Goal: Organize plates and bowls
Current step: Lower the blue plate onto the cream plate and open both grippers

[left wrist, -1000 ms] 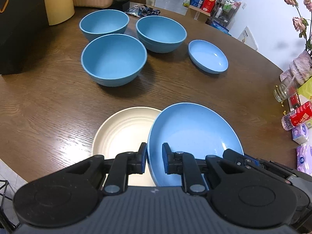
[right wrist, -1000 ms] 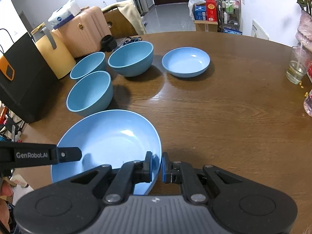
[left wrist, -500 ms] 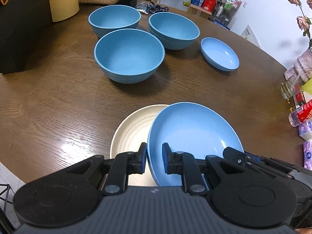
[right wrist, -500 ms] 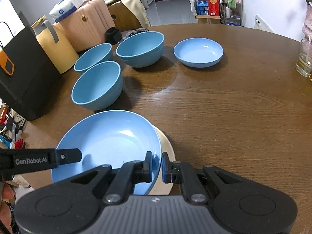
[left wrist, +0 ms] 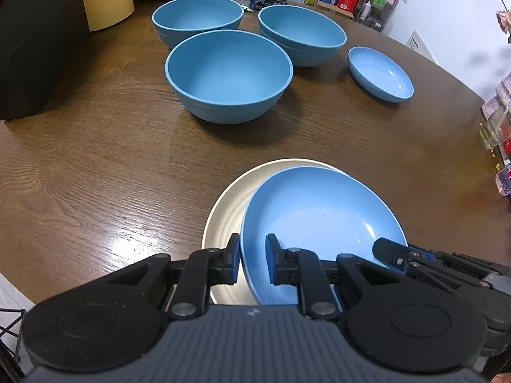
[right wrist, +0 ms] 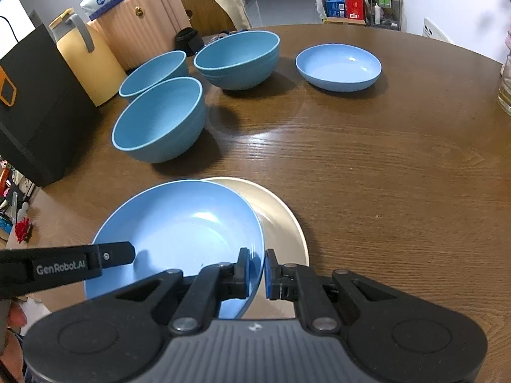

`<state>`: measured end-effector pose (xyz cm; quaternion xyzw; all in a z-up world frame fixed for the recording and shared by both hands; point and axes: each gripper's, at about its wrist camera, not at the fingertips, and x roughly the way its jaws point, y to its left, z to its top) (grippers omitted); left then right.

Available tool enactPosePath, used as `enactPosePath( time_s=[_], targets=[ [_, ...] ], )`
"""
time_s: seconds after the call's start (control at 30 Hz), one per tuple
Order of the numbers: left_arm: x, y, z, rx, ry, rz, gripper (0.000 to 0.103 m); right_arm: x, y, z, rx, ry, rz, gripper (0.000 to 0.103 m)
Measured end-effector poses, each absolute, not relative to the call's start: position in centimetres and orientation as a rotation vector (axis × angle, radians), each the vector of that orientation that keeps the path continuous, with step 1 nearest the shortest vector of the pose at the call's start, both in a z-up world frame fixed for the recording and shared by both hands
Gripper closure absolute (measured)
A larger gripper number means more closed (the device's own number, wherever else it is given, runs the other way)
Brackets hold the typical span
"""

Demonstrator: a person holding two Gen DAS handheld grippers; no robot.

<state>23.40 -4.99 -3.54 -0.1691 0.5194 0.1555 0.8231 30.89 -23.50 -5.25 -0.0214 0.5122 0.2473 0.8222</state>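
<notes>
Both grippers hold one blue plate (left wrist: 316, 210) (right wrist: 182, 226) by opposite rims, low over a cream plate (left wrist: 230, 204) (right wrist: 281, 223) on the brown table (left wrist: 95, 175). My left gripper (left wrist: 252, 258) is shut on the plate's left rim, my right gripper (right wrist: 257, 269) on its right rim. Each gripper shows in the other's view: the right one (left wrist: 392, 255) and the left one (right wrist: 115, 255). Farther back stand three blue bowls (left wrist: 228, 73) (left wrist: 196, 19) (left wrist: 301, 33) and a smaller blue plate (left wrist: 380, 78) (right wrist: 338, 67).
A black bag (right wrist: 35, 105) and a yellow jug (right wrist: 86, 60) stand at the table's left. A glass (right wrist: 506, 86) and small packets (left wrist: 503, 146) sit at the right edge. A pink suitcase (right wrist: 143, 22) and shelves lie beyond the table.
Both grippers have carried the blue plate down and farther over the cream plate, closer to the bowls. Both grips are unchanged.
</notes>
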Motion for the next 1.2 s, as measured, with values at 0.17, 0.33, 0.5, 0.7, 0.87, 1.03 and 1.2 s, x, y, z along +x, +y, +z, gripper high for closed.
enactPosePath(
  time_s=[0.17, 0.33, 0.5, 0.7, 0.87, 1.03, 1.2],
  targets=[
    [23.6, -5.0, -4.8, -0.337, 1.102, 0.326, 0.086, 31.1, -23.2, -6.5, -0.045, 1.096, 0.507, 0.094],
    [23.9, -4.8, -5.9, -0.314, 1.103, 0.32, 0.086, 31.2, -22.6, -7.3, -0.066, 1.092, 0.498, 0.094],
    [24.0, -4.7, -6.7, -0.303, 1.107, 0.313, 0.086, 31.2, -22.0, -7.8, -0.095, 1.083, 0.494, 0.094],
    [24.2, -4.9, -7.5, -0.275, 1.108, 0.299, 0.086, 31.2, -21.7, -8.3, -0.118, 1.074, 0.484, 0.094],
    [24.4, -5.1, -8.1, -0.259, 1.11, 0.291, 0.086, 31.2, -21.6, -8.8, -0.115, 1.081, 0.48, 0.094],
    [24.5, -5.1, -8.3, -0.254, 1.114, 0.285, 0.086, 31.1, -21.5, -8.9, -0.127, 1.074, 0.479, 0.094],
    [24.5, -5.2, -8.5, -0.253, 1.13, 0.278, 0.086, 31.0, -21.5, -9.0, -0.132, 1.082, 0.476, 0.094]
  ],
)
